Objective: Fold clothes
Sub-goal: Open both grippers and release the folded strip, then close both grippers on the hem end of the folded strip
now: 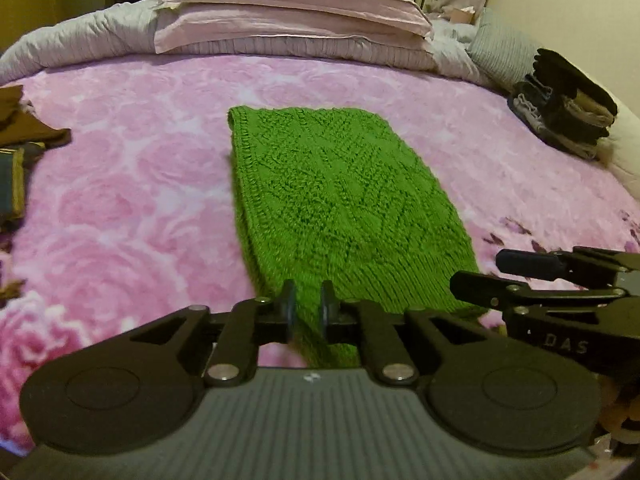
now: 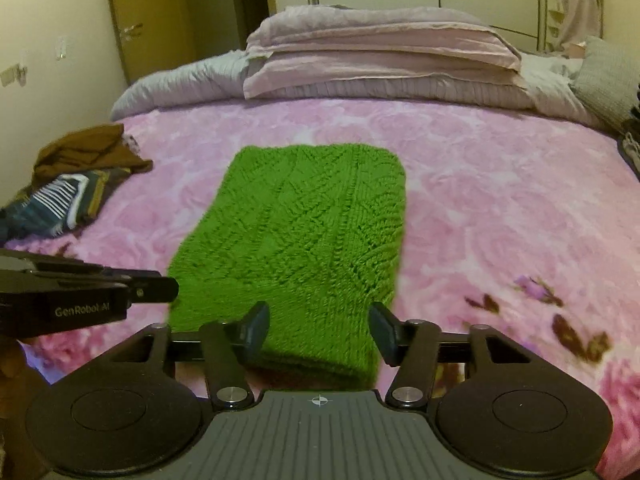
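Note:
A green knitted garment (image 1: pixel 332 200) (image 2: pixel 304 232) lies folded into a long strip on the pink flowered blanket (image 1: pixel 120 200), running away from me. My left gripper (image 1: pixel 308 312) is at the strip's near left corner, its pads nearly together with a fold of green knit pinched between them. In the right wrist view the left gripper (image 2: pixel 168 288) reaches in from the left to the strip's edge. My right gripper (image 2: pixel 320 328) stands wide over the near end; the knit shows between its fingers without the pads pressing on it. From the left wrist view the right gripper (image 1: pixel 480 274) sits at the strip's right corner.
Pink pillows (image 1: pixel 288 12) and a grey duvet (image 2: pixel 180 80) line the far end of the bed. A stack of folded dark clothes (image 1: pixel 568 112) sits at the right edge. A loose pile of brown and striped garments (image 2: pixel 72 184) lies at the left edge.

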### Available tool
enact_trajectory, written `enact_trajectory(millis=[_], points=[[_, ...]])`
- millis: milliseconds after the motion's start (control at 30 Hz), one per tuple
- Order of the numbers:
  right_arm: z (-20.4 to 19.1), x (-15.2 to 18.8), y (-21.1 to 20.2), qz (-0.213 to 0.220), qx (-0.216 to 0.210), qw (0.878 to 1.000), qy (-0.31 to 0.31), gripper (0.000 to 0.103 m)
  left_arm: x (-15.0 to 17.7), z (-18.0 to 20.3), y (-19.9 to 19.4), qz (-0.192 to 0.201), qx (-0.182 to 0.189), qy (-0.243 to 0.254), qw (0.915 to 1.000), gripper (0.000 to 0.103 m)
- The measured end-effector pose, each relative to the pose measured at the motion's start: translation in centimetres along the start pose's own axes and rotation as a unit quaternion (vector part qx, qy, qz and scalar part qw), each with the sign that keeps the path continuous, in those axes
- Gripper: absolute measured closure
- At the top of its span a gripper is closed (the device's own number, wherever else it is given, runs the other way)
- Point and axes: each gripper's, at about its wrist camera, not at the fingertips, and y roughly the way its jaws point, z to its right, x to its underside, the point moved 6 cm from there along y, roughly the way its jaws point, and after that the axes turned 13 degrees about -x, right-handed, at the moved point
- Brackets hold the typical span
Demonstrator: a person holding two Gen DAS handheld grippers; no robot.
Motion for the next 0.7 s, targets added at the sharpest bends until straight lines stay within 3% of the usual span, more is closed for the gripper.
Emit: enact_trajectory(millis=[333,533,700], points=[[-1.9,0.9,-3.8,0.010,-0.001,1.000,0.017,0.049,1.4,-0.4,-4.4,-0.005,-0.015,0.013,0.9998,0.080],[-2.0,0.6,-4.7,0.019,0.003,1.000,0.014,0.049,1.5,-0.2,-5.3,0.002,-0.015,0.017,0.9997,0.079],[-1.1,0.6,-4.6,0.023,0.004,0.999,0.024,0.049,1.4,-0.6,-5.0,0.003,-0.012,0.008,0.9999,0.071]])
